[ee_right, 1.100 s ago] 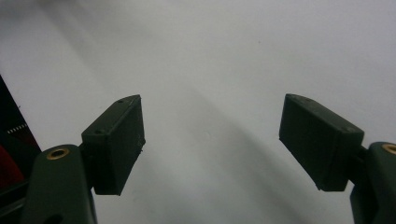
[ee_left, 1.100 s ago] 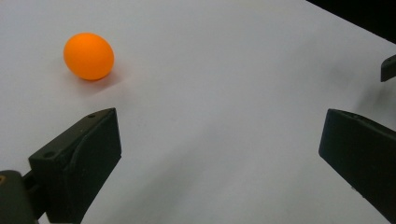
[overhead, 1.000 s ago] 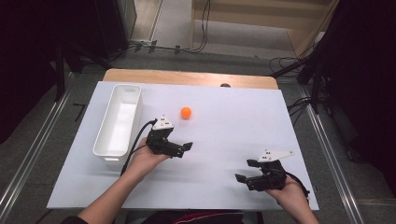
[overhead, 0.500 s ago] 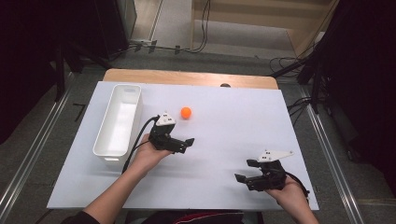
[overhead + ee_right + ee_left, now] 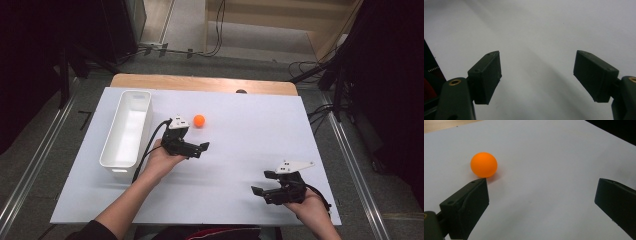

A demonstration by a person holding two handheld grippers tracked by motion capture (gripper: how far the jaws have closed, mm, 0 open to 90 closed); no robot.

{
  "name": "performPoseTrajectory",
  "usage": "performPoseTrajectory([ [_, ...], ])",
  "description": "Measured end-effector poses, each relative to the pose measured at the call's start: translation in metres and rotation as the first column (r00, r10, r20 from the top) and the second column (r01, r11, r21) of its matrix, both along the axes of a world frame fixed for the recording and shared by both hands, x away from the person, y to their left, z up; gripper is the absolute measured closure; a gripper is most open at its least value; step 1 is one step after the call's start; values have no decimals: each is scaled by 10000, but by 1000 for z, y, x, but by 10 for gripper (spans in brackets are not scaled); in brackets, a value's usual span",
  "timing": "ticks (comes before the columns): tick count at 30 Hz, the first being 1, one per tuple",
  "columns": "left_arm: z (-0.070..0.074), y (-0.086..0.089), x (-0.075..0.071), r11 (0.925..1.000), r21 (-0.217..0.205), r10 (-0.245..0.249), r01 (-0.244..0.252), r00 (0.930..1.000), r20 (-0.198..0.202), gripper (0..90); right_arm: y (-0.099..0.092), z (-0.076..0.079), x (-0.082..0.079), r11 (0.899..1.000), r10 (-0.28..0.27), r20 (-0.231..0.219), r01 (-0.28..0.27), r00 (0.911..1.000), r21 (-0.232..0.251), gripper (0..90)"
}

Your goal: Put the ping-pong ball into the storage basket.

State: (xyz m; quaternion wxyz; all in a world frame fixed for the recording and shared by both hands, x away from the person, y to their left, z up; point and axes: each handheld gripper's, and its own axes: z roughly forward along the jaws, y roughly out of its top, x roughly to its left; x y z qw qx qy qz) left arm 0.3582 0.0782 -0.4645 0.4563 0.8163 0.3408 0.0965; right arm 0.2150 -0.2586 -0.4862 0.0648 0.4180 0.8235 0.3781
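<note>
Where matte jaws gape, smooth round ball (image 5: 484, 165) rests.

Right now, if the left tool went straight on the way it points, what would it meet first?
Probably nothing: the left tool stands open over bare white table, and the orange ball sits off its line, just past the left-hand jaw, though depth is unclear.

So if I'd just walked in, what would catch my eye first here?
Probably the small orange ball, the only bright colour on the white table. The left gripper sits just short of it with jaws open. A long white bin lies at the table's left, and the right gripper waits open near the front edge.
</note>
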Motion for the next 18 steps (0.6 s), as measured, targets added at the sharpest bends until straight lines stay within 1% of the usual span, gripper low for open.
performPoseTrajectory([
  [1, 0, 0, 1, 10000, 1, 17, -17, 10000, -34, 0, 0, 0, 0, 10000, -1, -8, 1, 10000, 7, 207],
  [2, 0, -1, 3, 9999, 103, -13, 13, 10000, -38, 0, 0, 0, 0, 10000, 5, -4, -5, 10000, 4, 207],
  [3, 0, -2, 4, 9999, 61, 92, -92, 10000, -19, 0, 0, 0, 0, 10000, 0, -12, 0, 10000, 6, 207],
  [4, 1, -2, 5, 9998, 140, 110, -110, 9999, -24, 0, 0, 0, 0, 10000, 6, -9, -6, 10000, 1, 207],
  [7, 3, -3, 9, 9994, -58, 345, -345, 9994, -85, 0, 1, 0, 0, 10000, 12, -15, -12, 10000, 8, 207],
  [10, 5, -7, 13, 9990, -131, 433, -433, 9991, -17, 0, 1, 0, 0, 10000, -4, -63, 4, 10000, 27, 207],
  [14, 8, -9, 18, 9990, -36, 450, -450, 9990, 69, 0, 1, 0, 0, 10000, 5, -7, -5, 10000, 7, 207],
  [16, 8, -11, 22, 9987, 107, 494, -495, 9987, 83, 0, 0, 0, 0, 10000, 5, -2, -5, 10000, 18, 207],
  [17, 8, -12, 23, 9985, 210, 502, -507, 9985, 223, 0, 0, 0, 0, 10000, -6, -3, 6, 10000, 26, 207],
  [18, 8, -13, 24, 9985, 287, 460, -467, 9986, 266, 0, 0, 0, 0, 10000, -3, -7, 3, 10000, 31, 207],
])
